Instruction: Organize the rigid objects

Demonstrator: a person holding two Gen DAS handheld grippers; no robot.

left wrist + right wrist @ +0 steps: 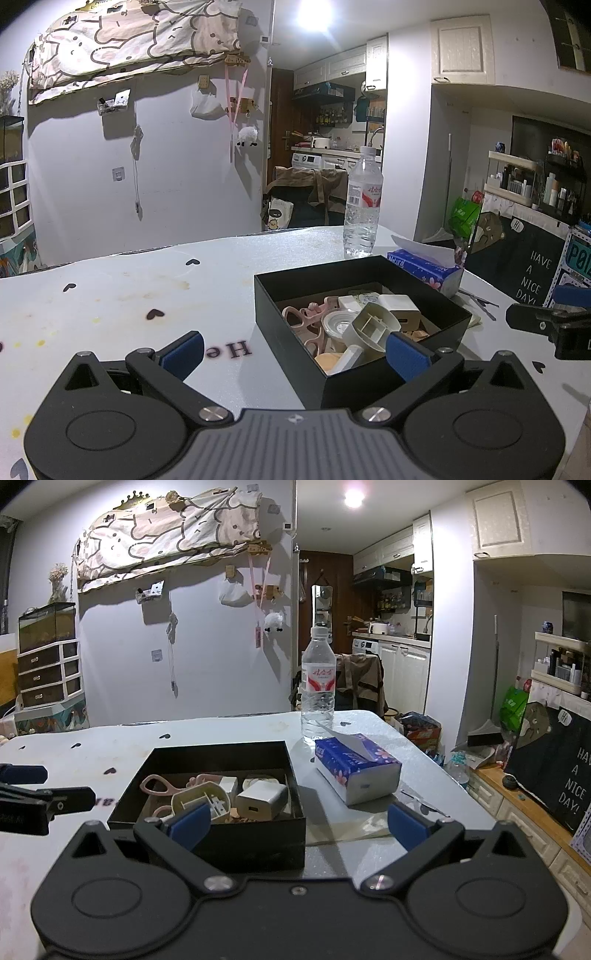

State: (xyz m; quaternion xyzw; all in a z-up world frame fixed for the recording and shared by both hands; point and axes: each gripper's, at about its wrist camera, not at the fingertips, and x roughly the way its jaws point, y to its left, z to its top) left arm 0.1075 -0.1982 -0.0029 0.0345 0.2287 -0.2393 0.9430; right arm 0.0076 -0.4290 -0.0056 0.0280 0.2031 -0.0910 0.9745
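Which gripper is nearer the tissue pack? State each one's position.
Right. The right gripper is open just short of the tissue pack, which lies ahead, slightly right. The left gripper, also open, is farther, with the black box between it and the pack.

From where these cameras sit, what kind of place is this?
Most likely a small lived-in flat: a kitchen nook with a washing machine behind the table, a cartoon blanket hung on the wall, and a water bottle beside a tissue pack.
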